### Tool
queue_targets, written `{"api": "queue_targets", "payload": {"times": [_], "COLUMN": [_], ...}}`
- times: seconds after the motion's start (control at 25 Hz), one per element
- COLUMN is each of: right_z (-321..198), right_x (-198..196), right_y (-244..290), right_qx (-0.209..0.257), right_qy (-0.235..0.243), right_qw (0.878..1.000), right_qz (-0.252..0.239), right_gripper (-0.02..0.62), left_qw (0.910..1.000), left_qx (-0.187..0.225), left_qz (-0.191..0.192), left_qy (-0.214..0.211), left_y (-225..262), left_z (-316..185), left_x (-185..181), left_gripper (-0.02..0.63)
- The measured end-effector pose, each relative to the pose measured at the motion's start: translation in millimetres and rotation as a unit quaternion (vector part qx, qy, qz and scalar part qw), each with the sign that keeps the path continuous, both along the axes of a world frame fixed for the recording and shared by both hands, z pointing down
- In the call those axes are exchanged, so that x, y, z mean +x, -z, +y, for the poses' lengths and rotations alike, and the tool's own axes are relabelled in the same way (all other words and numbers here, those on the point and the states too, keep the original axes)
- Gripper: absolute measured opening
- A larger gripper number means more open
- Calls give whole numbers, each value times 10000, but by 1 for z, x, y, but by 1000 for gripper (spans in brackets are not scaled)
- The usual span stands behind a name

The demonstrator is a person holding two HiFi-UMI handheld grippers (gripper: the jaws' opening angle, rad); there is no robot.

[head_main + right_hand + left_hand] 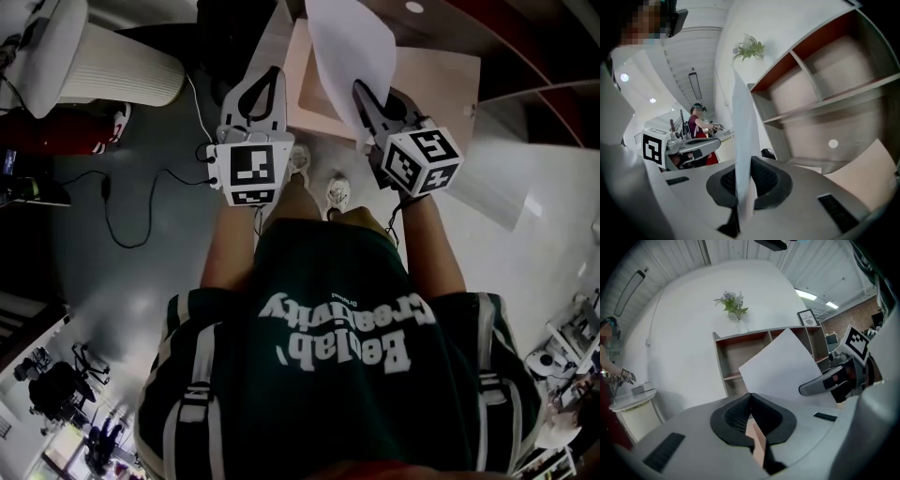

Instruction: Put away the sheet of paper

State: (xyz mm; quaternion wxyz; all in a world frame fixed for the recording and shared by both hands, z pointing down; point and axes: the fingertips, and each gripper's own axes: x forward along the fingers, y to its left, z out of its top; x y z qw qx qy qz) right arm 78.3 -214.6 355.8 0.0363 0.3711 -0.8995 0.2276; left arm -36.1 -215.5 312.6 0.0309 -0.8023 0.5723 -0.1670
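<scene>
A white sheet of paper [352, 47] stands up from my right gripper [367, 98], which is shut on its lower edge. In the right gripper view the sheet of paper [743, 140] runs edge-on between the black pads, in front of an open wooden shelf unit [834, 93]. My left gripper [264, 89] is shut with nothing between its jaws, a little to the left of the paper. From the left gripper view the sheet of paper [780, 369] hangs before the shelf unit [740, 357], with the right gripper [820, 385] holding it at the right.
A shelf top [441, 84] lies below the paper in the head view. A white ribbed round stand [112, 66] is at the far left, cables [122, 206] trail on the grey floor. A vase of flowers [733, 308] tops the shelf. A person [696, 123] stands in the background.
</scene>
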Motion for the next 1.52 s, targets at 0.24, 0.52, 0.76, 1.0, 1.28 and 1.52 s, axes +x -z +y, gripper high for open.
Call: {"api": "queue_targets", "payload": {"times": [0.24, 0.52, 0.76, 1.0, 1.28, 1.52], "right_z": [-18, -42, -61, -80, -88, -90], "right_x": [-35, -57, -48, -18, 30, 79], "right_y": [-35, -123, -170, -209, -243, -264], "right_qx": [-896, -2235, -2619, -2662, -2609, -2715], "right_qy": [334, 195, -249, -503, -580, -737], "right_qw": [9938, 9717, 9645, 9587, 9433, 9242], "right_qz": [-574, -745, -237, 866, 1969, 2584], "right_gripper": [34, 34, 34, 34, 34, 34], "left_qw": [9999, 9989, 9978, 9966, 9950, 9939], "left_qx": [-152, -431, -635, -758, -877, -926], "left_qz": [-17, 28, 63, 51, 29, 79], "left_qy": [-57, -165, -197, -308, -482, -593], "left_y": [-16, -47, -67, -81, -94, -99], "left_z": [-27, -59, -78, -95, -105, -114], "left_x": [-11, -24, -36, -34, -27, -19], "left_gripper": [18, 18, 18, 18, 18, 18]}}
